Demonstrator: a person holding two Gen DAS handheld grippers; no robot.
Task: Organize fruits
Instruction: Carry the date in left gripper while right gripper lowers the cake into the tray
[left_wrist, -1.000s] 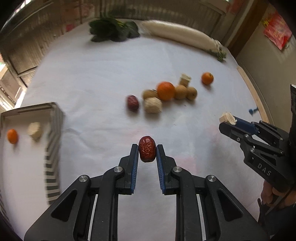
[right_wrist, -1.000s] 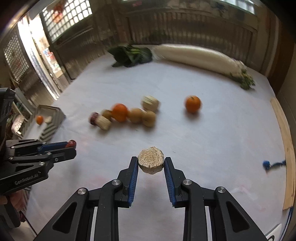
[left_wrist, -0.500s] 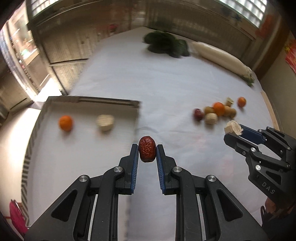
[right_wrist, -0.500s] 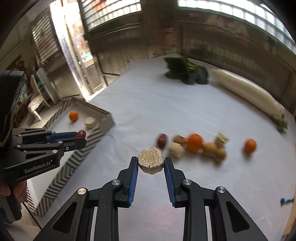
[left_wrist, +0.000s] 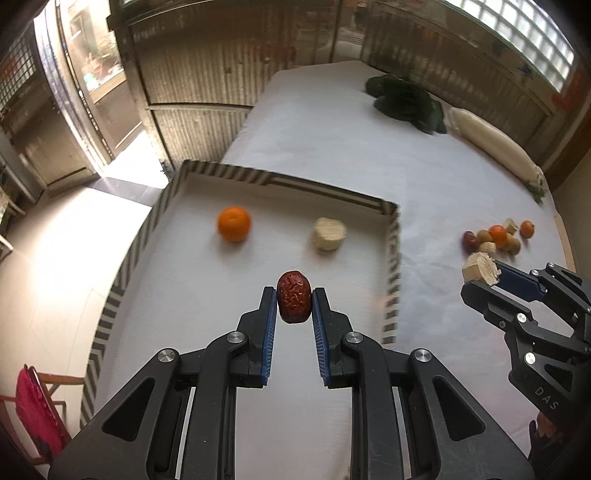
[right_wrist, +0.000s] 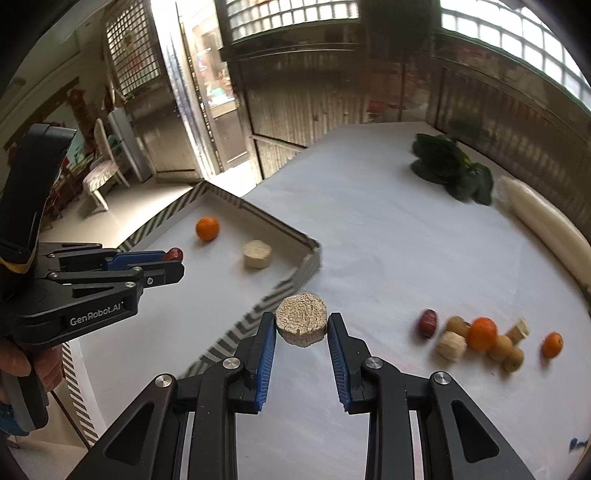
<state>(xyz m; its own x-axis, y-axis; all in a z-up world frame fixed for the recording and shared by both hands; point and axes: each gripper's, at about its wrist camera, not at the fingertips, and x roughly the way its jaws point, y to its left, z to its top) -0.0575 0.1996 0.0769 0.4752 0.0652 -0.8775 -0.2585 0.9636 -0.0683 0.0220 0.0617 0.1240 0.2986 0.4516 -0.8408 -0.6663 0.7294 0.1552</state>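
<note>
Above the near half of the striped tray (left_wrist: 391, 266), your left gripper (left_wrist: 294, 303) pinches a red date (left_wrist: 294, 302) between its pads; lower it close to the tray floor before you release, so it does not roll toward the orange (left_wrist: 233, 223). Your right gripper (right_wrist: 301, 325) clamps a pale cut slice (right_wrist: 301, 322) and hangs just outside the tray's right wall; carry it over that wall first.

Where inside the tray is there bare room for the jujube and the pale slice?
Free: the tray floor nearer than the orange and pale chunk, and between them. Crowded: the fruit cluster on the table.
</note>
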